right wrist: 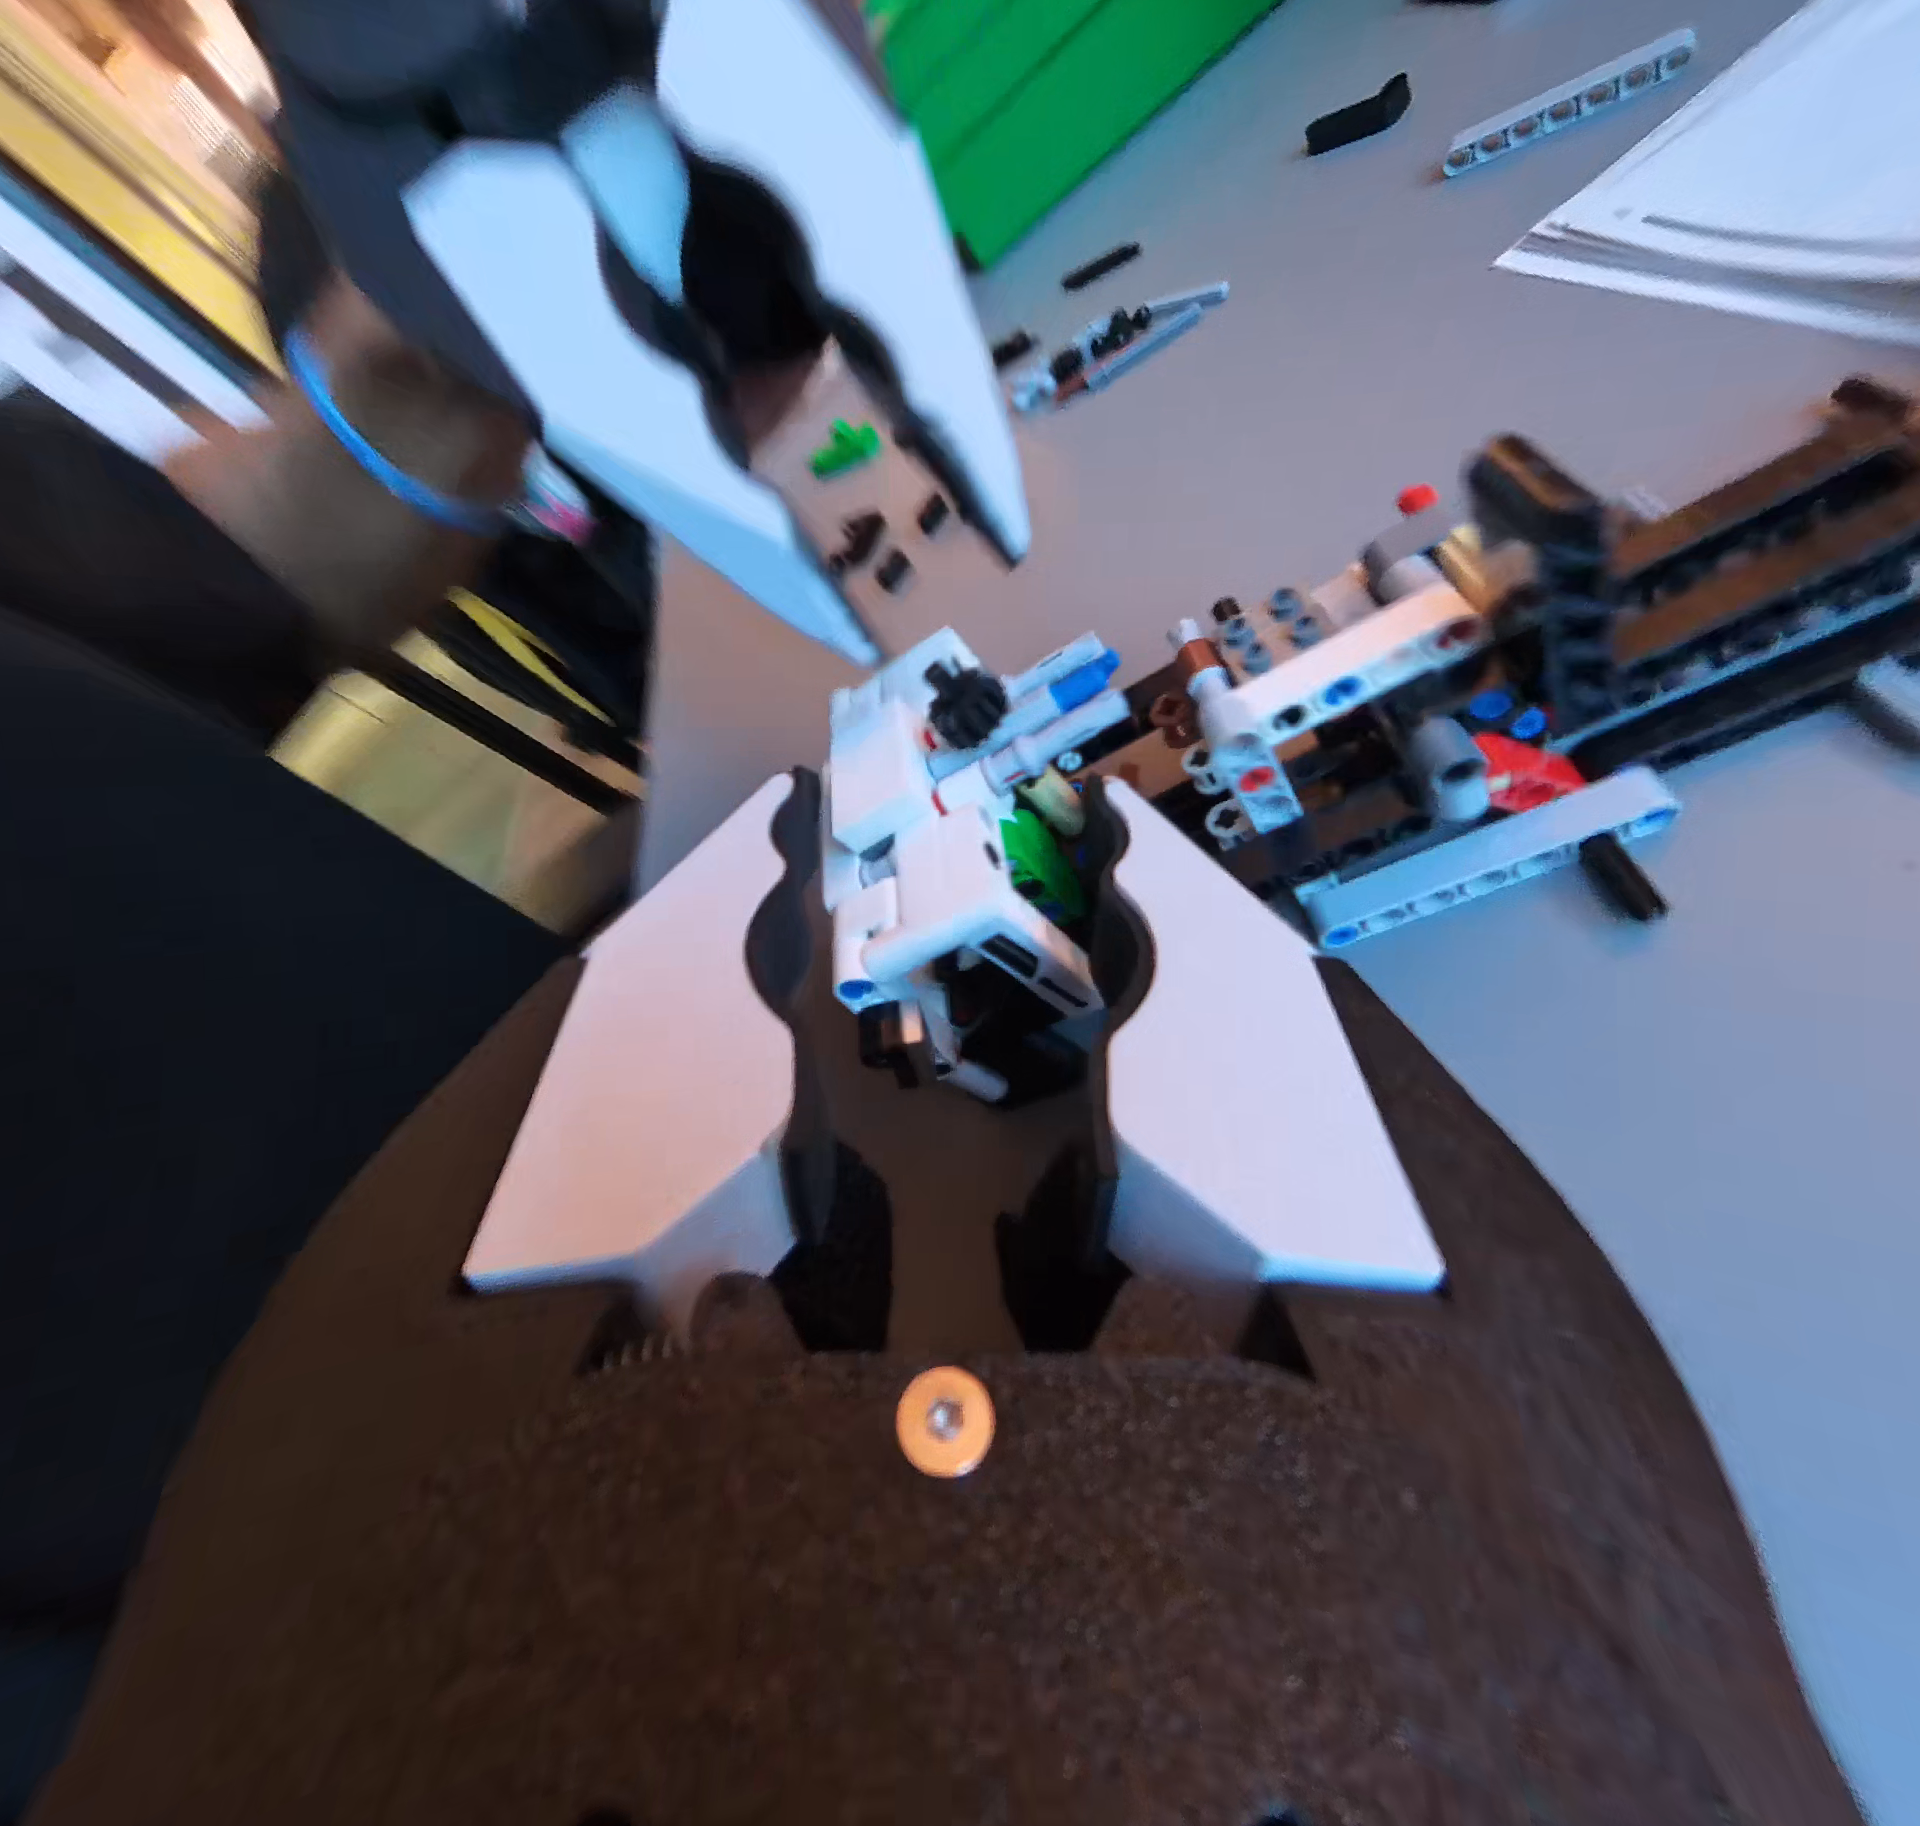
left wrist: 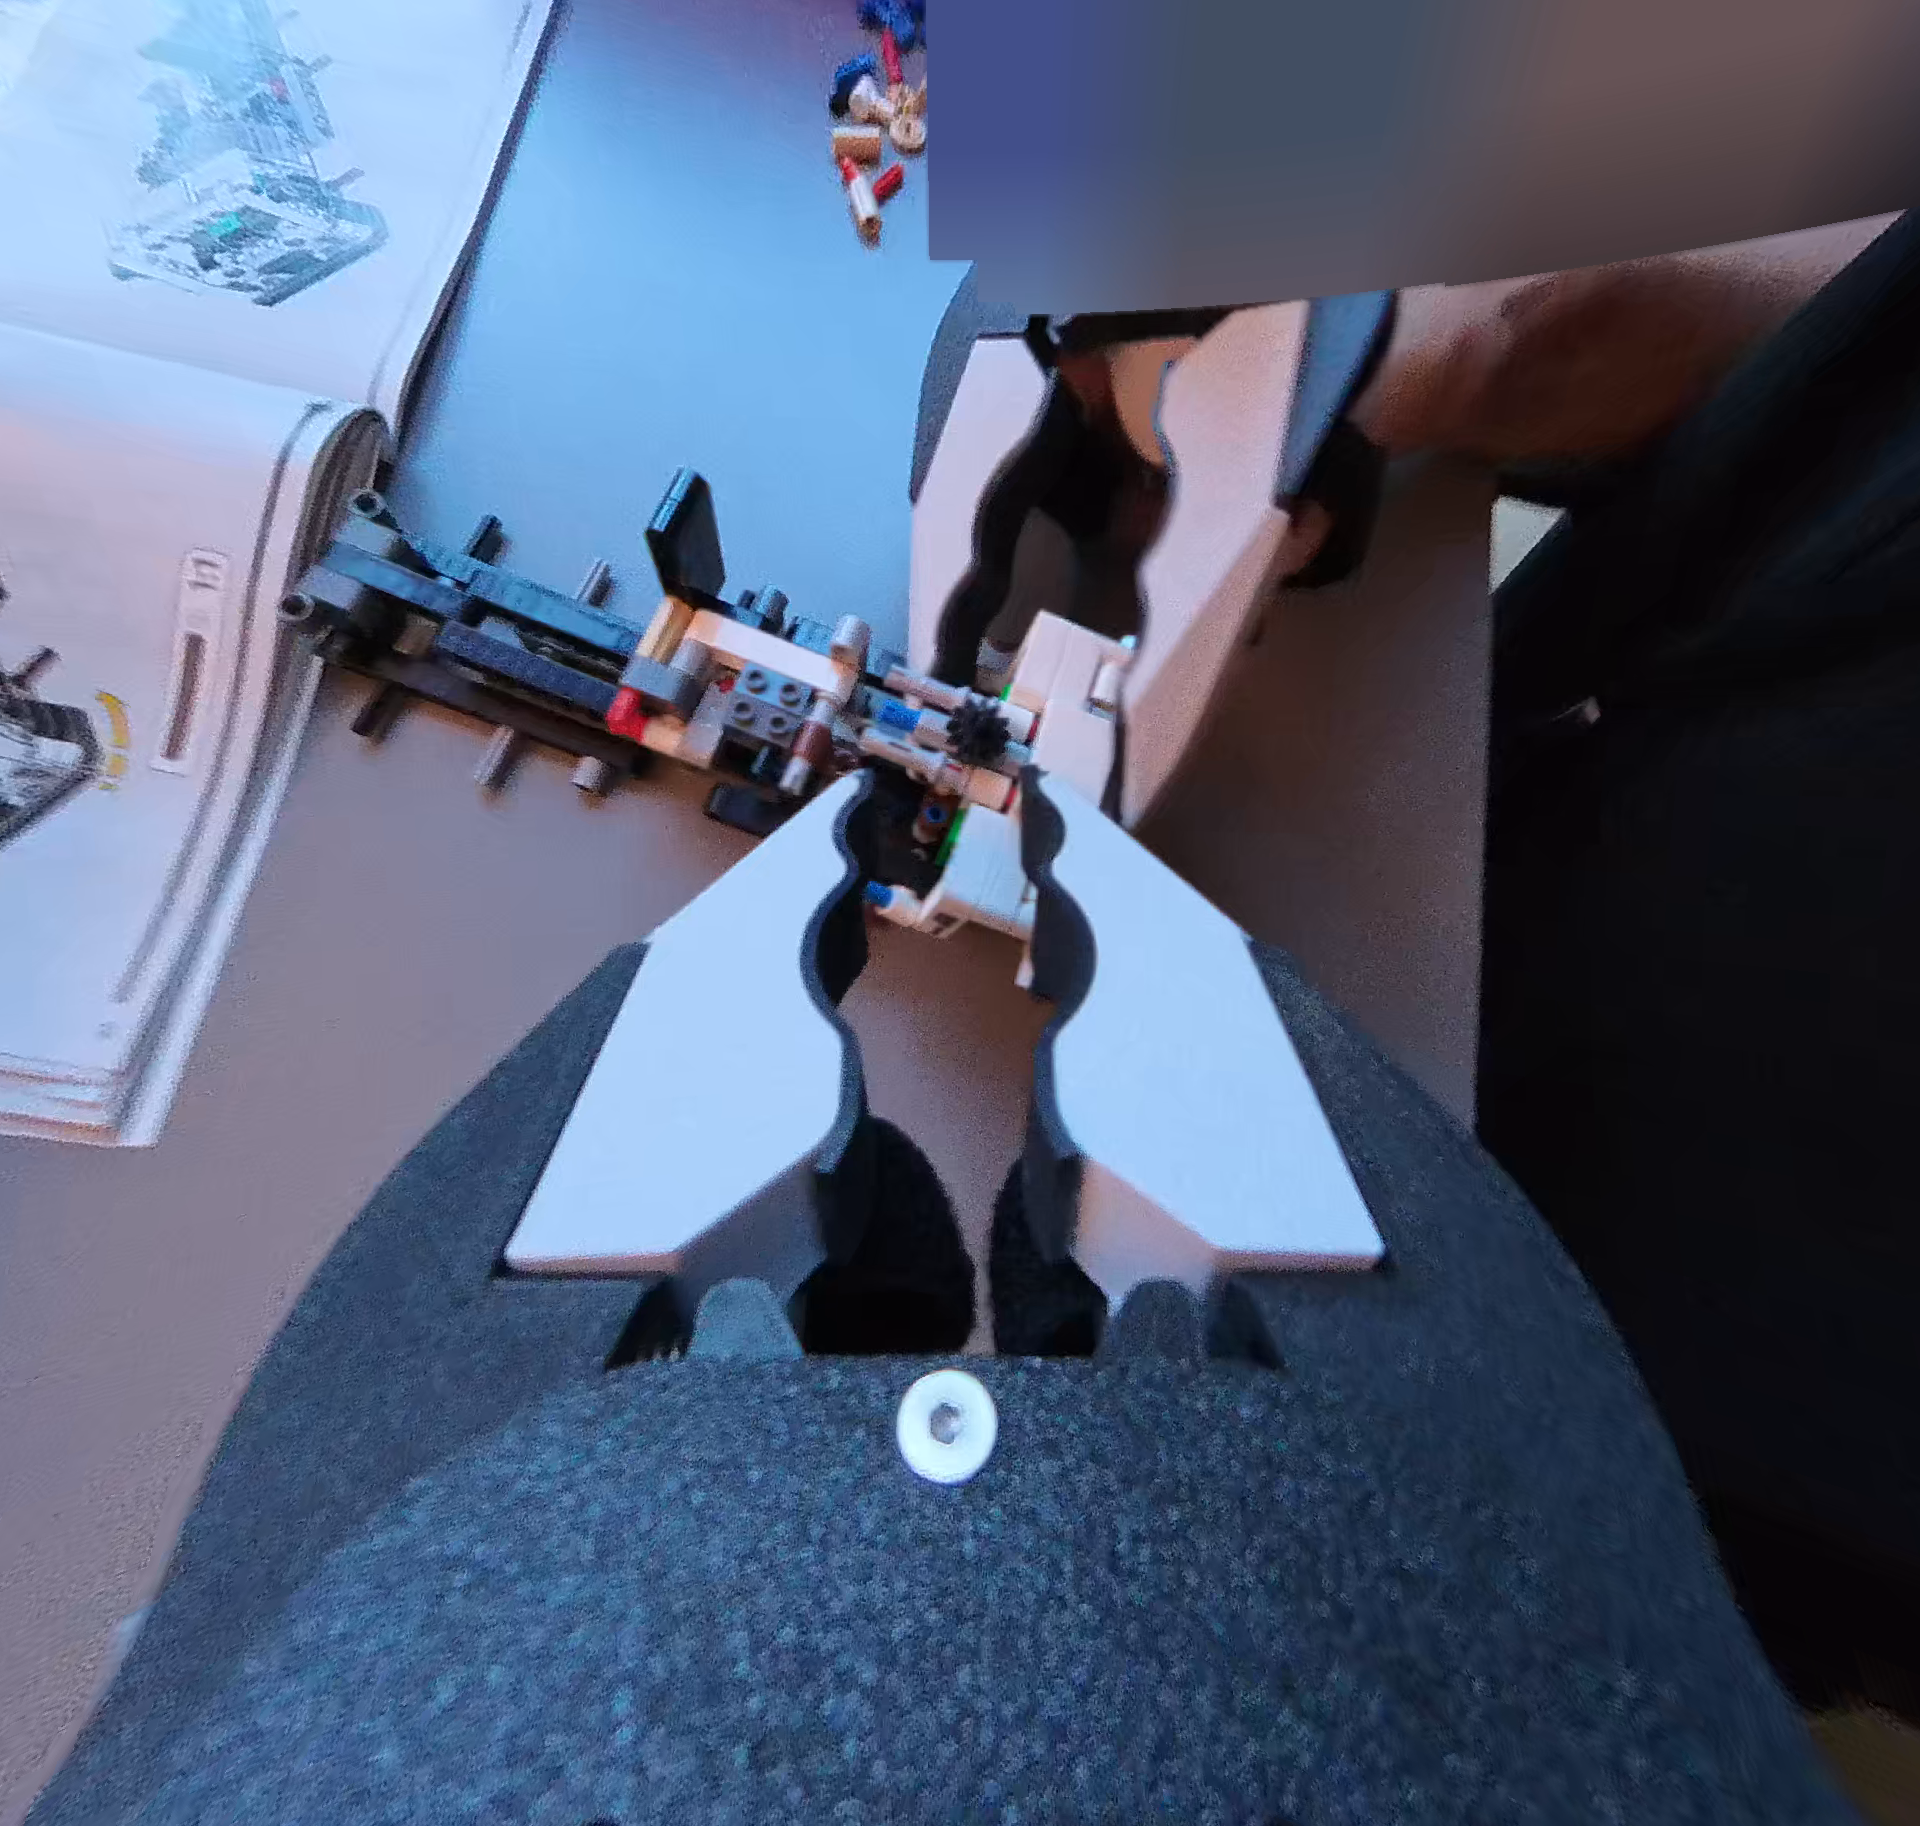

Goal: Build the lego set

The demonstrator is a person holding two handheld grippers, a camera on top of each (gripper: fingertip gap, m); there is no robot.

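Note:
A long Lego Technic model point(left wrist: 520, 633) lies on the table, black at one end, with a white section point(left wrist: 982, 888) and a small black gear point(left wrist: 975, 727) at the near end. My left gripper point(left wrist: 945, 784) is open, its tips on either side of the white section. In the right wrist view it point(right wrist: 940, 597) hovers open just above the white section point(right wrist: 935, 883). My right gripper point(right wrist: 951, 794) is shut on that white section, beside the gear point(right wrist: 961, 706). The black body point(right wrist: 1714, 571) stretches to the right. The right gripper's fingers point(left wrist: 1216, 529) come in from the upper right.
An open instruction booklet point(left wrist: 208, 426) lies left of the model and also shows in the right wrist view point(right wrist: 1766, 197). Small loose parts point(left wrist: 878, 135) lie farther back. A green box point(right wrist: 1070, 62), a grey beam point(right wrist: 1569, 103), loose pins point(right wrist: 1112, 332) and a green piece point(right wrist: 844, 446) lie beyond. A person's arm point(left wrist: 1558, 374) is at right.

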